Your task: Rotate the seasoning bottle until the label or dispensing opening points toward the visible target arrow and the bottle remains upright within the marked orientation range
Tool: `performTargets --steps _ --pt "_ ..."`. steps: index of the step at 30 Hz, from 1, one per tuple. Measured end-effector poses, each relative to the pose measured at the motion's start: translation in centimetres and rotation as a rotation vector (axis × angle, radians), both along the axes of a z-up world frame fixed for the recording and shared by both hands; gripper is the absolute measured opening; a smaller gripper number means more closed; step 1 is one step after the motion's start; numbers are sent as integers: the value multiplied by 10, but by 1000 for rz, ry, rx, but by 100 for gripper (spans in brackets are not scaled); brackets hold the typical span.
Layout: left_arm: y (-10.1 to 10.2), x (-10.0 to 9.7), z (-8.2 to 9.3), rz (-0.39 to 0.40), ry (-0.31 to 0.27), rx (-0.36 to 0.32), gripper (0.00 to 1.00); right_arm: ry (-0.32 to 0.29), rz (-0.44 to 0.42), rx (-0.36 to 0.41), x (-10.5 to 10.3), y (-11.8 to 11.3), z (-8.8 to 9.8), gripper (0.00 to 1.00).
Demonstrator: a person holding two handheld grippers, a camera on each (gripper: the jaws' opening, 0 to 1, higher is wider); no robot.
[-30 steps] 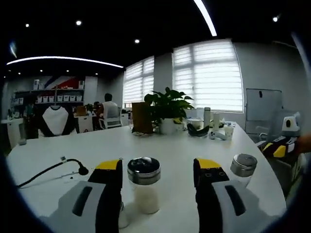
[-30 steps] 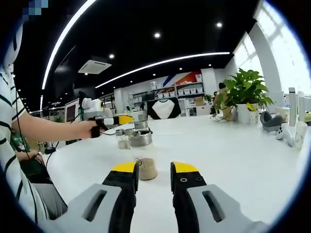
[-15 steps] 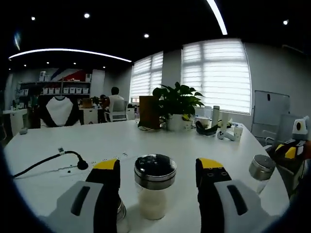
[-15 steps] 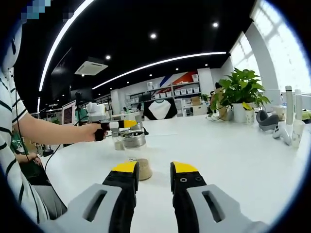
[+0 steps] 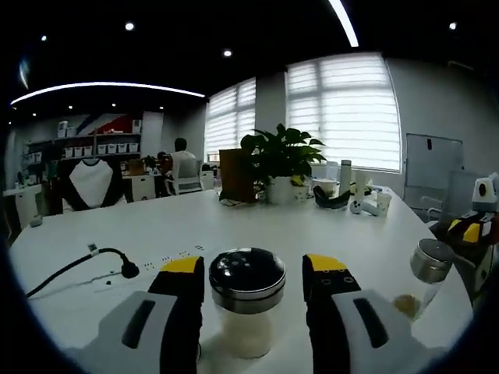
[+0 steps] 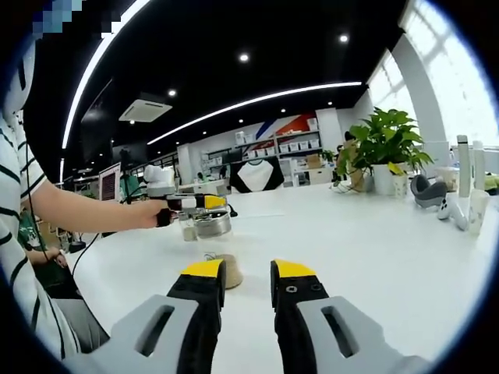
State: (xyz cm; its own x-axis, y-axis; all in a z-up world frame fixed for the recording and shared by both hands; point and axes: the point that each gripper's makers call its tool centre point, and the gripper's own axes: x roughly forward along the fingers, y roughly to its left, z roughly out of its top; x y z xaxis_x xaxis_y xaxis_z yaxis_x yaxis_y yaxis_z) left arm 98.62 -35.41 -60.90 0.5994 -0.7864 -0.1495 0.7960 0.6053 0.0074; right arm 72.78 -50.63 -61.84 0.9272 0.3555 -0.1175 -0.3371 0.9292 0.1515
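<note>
A glass seasoning bottle (image 5: 247, 312) with a shiny metal cap and white contents stands upright on the white table (image 5: 234, 226). My left gripper (image 5: 255, 265) is open, with one jaw close to each side of the cap and a small gap on the right. A second clear bottle (image 5: 421, 280) with brown powder stands at the right, near my right gripper (image 5: 472, 231). In the right gripper view that brown-powder bottle (image 6: 227, 271) sits just beyond my right gripper (image 6: 248, 269), whose jaws stand narrowly apart with nothing between them. A hand holds my left gripper (image 6: 191, 202) behind it.
A black cable with a small mic head (image 5: 129, 271) lies at the left. A potted plant (image 5: 281, 156), cups and bottles (image 5: 351, 195) stand at the table's far end. A small bottle (image 6: 187, 231) is under the left gripper. A person in a striped shirt (image 6: 15, 257) sits at the left.
My left gripper's jaws have drawn in closer around the white bottle, which now looks larger and nearer. The right gripper has barely moved.
</note>
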Motion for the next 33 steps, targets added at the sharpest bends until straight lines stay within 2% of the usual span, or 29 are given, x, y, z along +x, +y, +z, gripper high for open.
performTargets --steps 8,15,20,24,28,33 --pt "3 5 -3 17 -14 27 42 6 -6 1 -1 -4 -2 20" --pt "2 4 -2 14 -2 23 42 6 1 1 -1 -2 -2 18" --pt "3 4 -2 30 27 55 41 4 8 -15 -2 -1 -1 18" --pt "3 -5 -1 18 38 74 41 -1 8 -14 -3 -2 0 18" --pt "5 -17 5 8 13 85 41 -1 10 -10 -4 0 1 17" --pt "12 -29 17 13 12 28 41 -10 18 -5 -5 5 4 16"
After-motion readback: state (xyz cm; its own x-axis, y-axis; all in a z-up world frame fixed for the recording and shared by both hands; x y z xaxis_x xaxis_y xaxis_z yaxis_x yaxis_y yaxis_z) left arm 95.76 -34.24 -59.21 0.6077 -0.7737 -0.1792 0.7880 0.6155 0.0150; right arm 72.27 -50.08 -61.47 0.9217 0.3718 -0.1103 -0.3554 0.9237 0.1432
